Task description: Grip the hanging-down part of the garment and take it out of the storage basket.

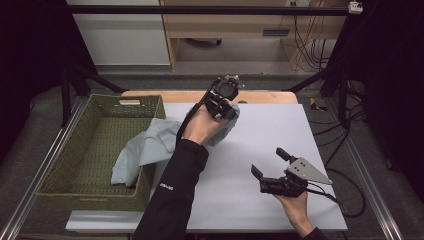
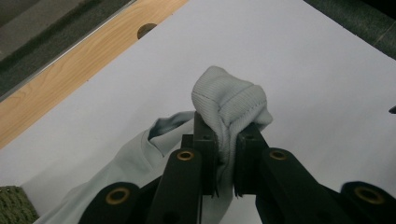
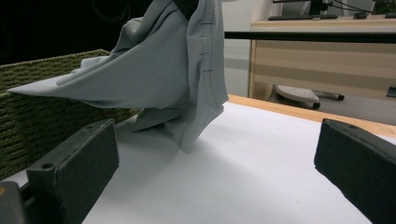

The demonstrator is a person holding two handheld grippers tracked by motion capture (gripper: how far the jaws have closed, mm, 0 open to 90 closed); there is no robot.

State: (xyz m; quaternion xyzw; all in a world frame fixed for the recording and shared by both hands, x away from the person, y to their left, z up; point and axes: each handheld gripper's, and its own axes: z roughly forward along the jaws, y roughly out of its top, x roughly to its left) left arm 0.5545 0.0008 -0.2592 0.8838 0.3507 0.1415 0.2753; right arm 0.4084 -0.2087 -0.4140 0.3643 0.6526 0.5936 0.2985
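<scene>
At the left of the high view stands a woven green basket (image 1: 60,175) on the left edge of the white table (image 1: 280,130). One end of the pale grey garment (image 1: 145,147) lies inside the basket, over its right wall, and the rest of the cloth goes out onto the table and up to the left gripper (image 1: 224,107), which is lifted above the far middle of the table. From this view it is hard to see how the cloth is held, because the hand covers it.

The left gripper view makes this clear: the two black jaws are closed tightly on a bunched fold of the garment (image 2: 231,105), which comes out above the jaw tips like a small knot, and the rest hangs down to the left. It also shows the wooden edge (image 2: 70,79) of the table under the white sheet.

The right gripper view shows the side: the garment (image 3: 173,79) hangs from above, its lower tip touching the table, with the basket wall (image 3: 42,116) behind.

At the right, the right gripper (image 1: 270,162) is near the front of the table, jaws wide apart and holding nothing.
</scene>
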